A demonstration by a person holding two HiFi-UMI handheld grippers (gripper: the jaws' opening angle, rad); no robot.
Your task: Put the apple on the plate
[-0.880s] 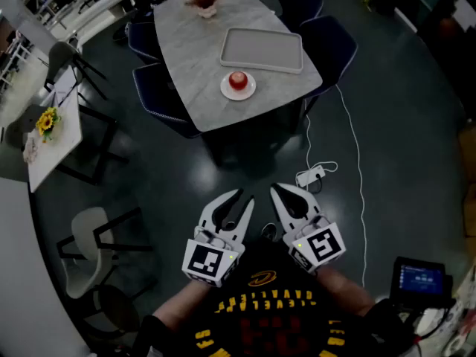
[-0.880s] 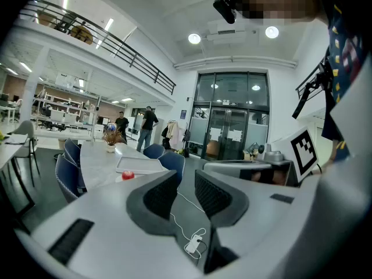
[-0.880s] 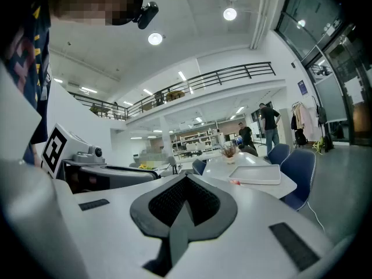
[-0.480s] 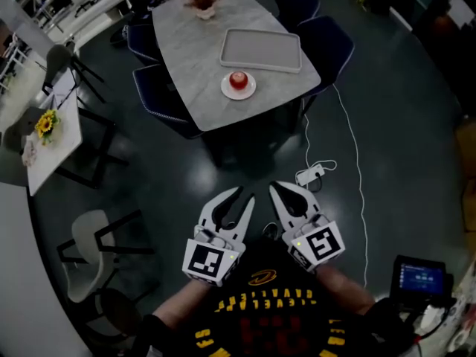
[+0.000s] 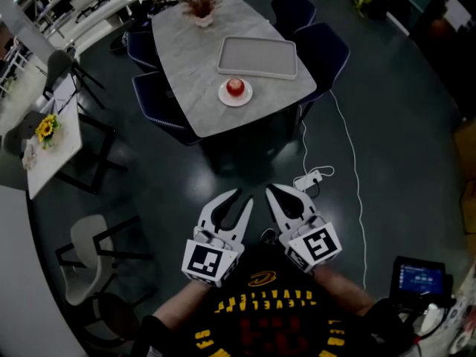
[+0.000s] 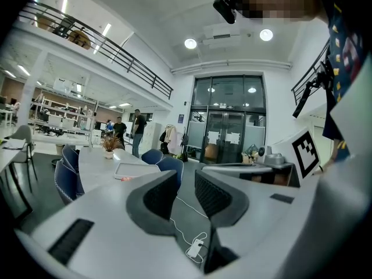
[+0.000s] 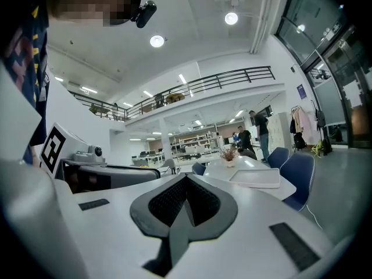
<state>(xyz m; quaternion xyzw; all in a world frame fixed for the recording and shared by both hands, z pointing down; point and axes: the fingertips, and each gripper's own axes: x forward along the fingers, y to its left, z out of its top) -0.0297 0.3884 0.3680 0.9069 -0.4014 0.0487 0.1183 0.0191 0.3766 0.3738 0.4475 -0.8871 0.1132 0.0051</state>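
Upper centre, the apple (image 5: 235,87) sits on the plate (image 5: 246,99) on the table (image 5: 186,58); at the bottom, the left claw (image 5: 244,195) gapes empty, the right claw (image 5: 272,190) is closed, empty.

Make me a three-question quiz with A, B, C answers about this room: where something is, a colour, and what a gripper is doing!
1. Where is the apple? A on the tray; B on the plate; C in the left gripper
2. What colour is the apple? A green; B red; C yellow
3. How are the right gripper's jaws? A together; B wide apart; C on the apple

Answers: 1 B, it sits on the plate beside the tray, and the left gripper is empty. 2 B, it looks red in the head view. 3 A, its own view shows them meeting with nothing between.
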